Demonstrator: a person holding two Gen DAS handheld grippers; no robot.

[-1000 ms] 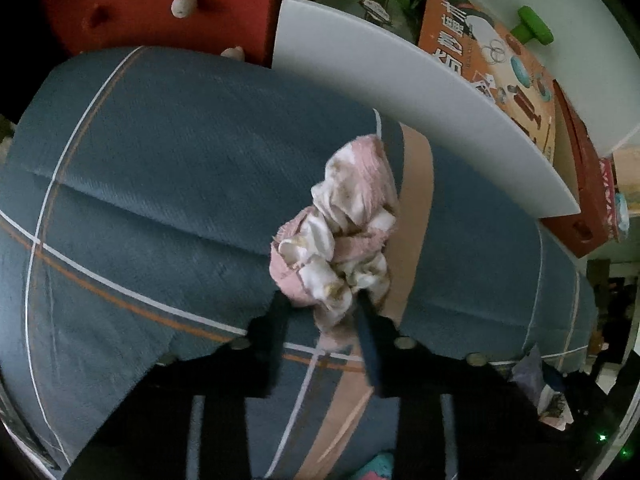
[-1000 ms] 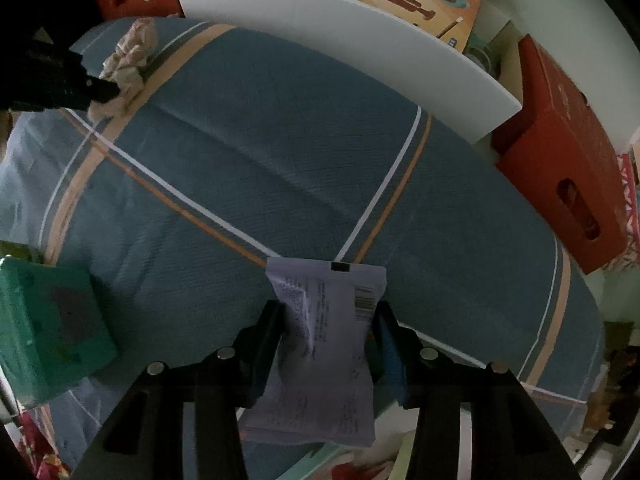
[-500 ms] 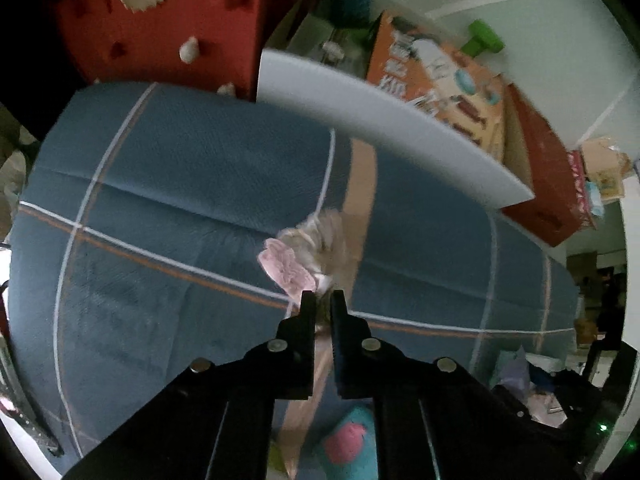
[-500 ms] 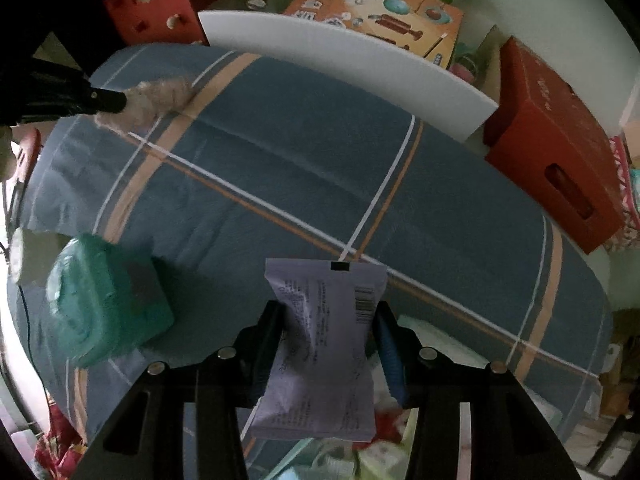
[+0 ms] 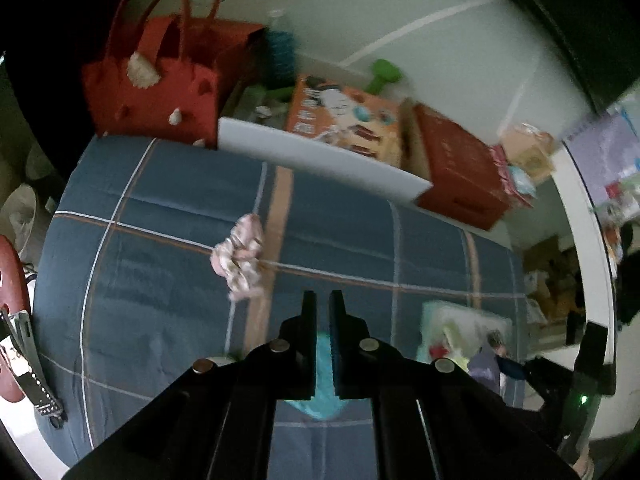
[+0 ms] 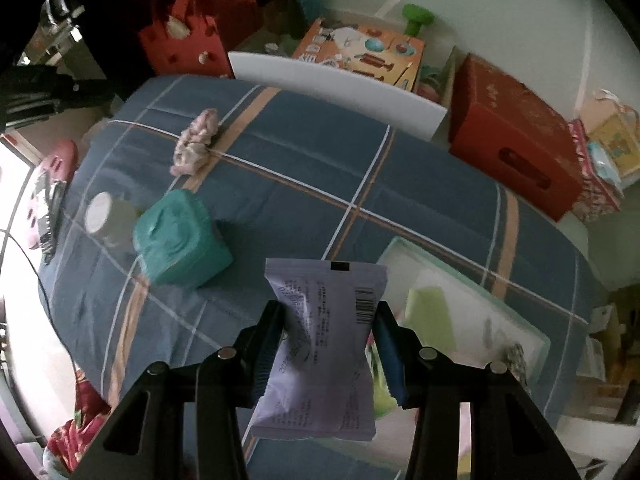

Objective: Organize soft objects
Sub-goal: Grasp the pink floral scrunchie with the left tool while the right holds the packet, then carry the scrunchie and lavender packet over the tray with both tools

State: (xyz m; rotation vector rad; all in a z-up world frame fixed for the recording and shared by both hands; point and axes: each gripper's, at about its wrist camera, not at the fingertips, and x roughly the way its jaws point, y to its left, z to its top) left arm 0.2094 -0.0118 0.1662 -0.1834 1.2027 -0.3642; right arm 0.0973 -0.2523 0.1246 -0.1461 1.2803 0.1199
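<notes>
Blue bedspread (image 6: pixel 400 168) mostly bare (left jaws closed empty, right gripping packet (image 6: pixel 324 344)).

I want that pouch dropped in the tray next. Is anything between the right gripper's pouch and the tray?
Nothing visible. The right gripper holds the pouch above the bedspread, and the tray lies just to its right with open space between them.

The print on the purple packet (image 6: pixel 324 344) is too small to read, and the right gripper's (image 6: pixel 329 320) fingers cover its sides. In the left wrist view the teal pack (image 5: pixel 323 376) shows only as slivers behind the left gripper (image 5: pixel 322 304). The tray's (image 6: pixel 516 320) contents are blurred and partly hidden.
</notes>
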